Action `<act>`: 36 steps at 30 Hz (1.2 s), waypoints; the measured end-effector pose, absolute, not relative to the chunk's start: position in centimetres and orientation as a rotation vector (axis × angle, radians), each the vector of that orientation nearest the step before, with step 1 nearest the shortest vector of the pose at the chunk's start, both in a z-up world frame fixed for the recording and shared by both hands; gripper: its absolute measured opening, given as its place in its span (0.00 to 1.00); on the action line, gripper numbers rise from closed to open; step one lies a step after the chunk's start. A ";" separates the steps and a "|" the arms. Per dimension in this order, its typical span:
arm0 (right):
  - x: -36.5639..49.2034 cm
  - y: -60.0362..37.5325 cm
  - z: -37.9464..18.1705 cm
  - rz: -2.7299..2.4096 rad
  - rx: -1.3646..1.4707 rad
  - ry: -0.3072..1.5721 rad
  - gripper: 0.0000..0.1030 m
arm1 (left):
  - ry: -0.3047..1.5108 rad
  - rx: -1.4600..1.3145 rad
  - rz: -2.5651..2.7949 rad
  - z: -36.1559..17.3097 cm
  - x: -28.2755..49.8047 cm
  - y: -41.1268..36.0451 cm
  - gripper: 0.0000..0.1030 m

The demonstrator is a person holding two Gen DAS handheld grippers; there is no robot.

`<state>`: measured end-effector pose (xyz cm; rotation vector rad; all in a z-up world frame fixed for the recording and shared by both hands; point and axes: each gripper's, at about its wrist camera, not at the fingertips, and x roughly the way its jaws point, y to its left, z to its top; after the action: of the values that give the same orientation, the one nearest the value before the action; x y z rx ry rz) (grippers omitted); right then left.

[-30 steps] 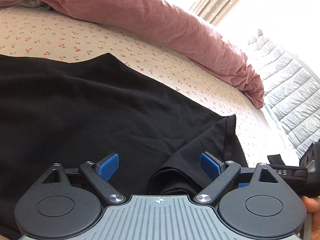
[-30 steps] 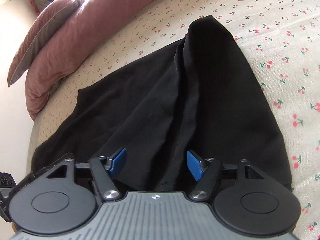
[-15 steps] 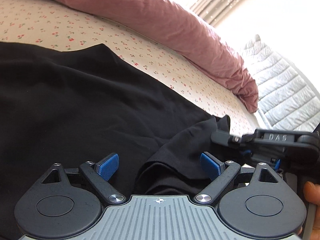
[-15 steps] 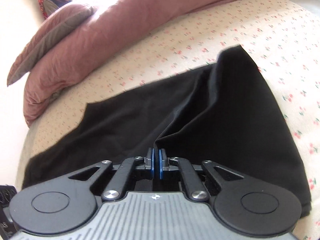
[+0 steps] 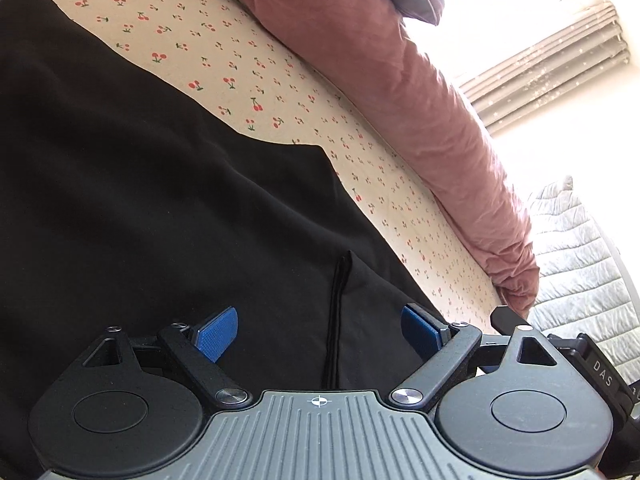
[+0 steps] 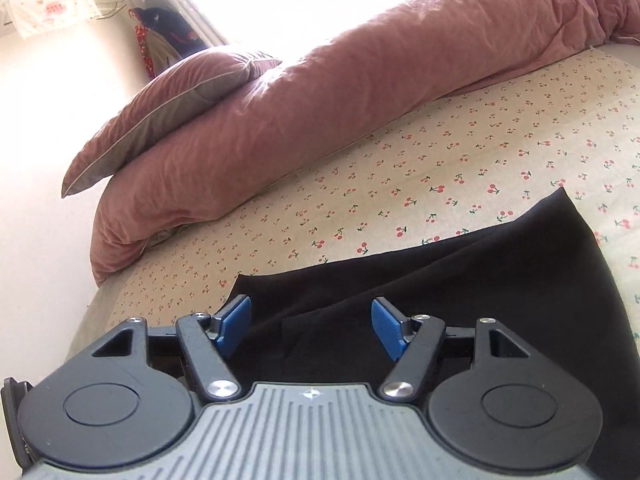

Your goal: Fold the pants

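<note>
Pants: black, soft woven pants (image 5: 160, 216) lie flat on the cherry-print bed sheet (image 5: 248, 80), pink duvet (image 6: 360, 92) at 12 o'clock.
Left claw (image 5: 320, 330): spread, empty, over a seam.
Right claw (image 6: 310, 326): opening, pinching nothing.
Handling: limp, light; you'd best grip the hemmed edge.

Plenty of open cherry-print sheet (image 6: 460, 152) beyond the black pants (image 6: 480, 280), so a gripper can pass there. The far side is walled off by a long pink duvet roll (image 6: 360, 92) (pillow (image 6: 172, 108) on its end). A quilted grey cover (image 5: 580, 260) crowds the corner.
</note>
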<state>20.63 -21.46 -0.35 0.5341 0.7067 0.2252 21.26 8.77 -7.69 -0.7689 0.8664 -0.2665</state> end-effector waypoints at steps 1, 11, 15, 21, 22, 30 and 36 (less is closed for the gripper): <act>20.4 -21.3 -0.3 0.222 0.522 0.715 0.60 | 0.871 -0.757 -0.261 -7.7 21.3 8.5 0.88; 15.6 -18.8 1.0 0.245 0.235 0.739 0.62 | 0.914 -0.704 -0.212 -7.5 20.7 8.6 0.89; 13.7 -18.1 0.5 0.238 0.127 0.773 0.62 | 0.931 -0.655 -0.192 -7.3 20.6 8.4 0.89; 12.2 -17.9 0.7 0.330 -0.007 0.772 0.71 | 0.948 -0.637 -0.177 -7.0 20.5 8.4 0.89; 12.2 -17.9 0.8 0.356 -0.025 0.760 0.71 | 0.953 -0.629 -0.168 -6.9 20.5 8.5 0.89; 11.1 -14.4 -1.1 0.581 -0.220 0.782 0.42 | 0.967 -0.634 -0.169 -7.0 20.8 9.2 0.89; 9.7 -10.1 -2.8 0.668 -0.467 0.757 0.39 | 1.016 -0.585 -0.156 -6.9 20.8 8.8 0.89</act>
<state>9.65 -10.12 -2.80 -0.4671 0.7568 0.6678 20.83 8.85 -6.88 -0.5852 1.0162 -0.1555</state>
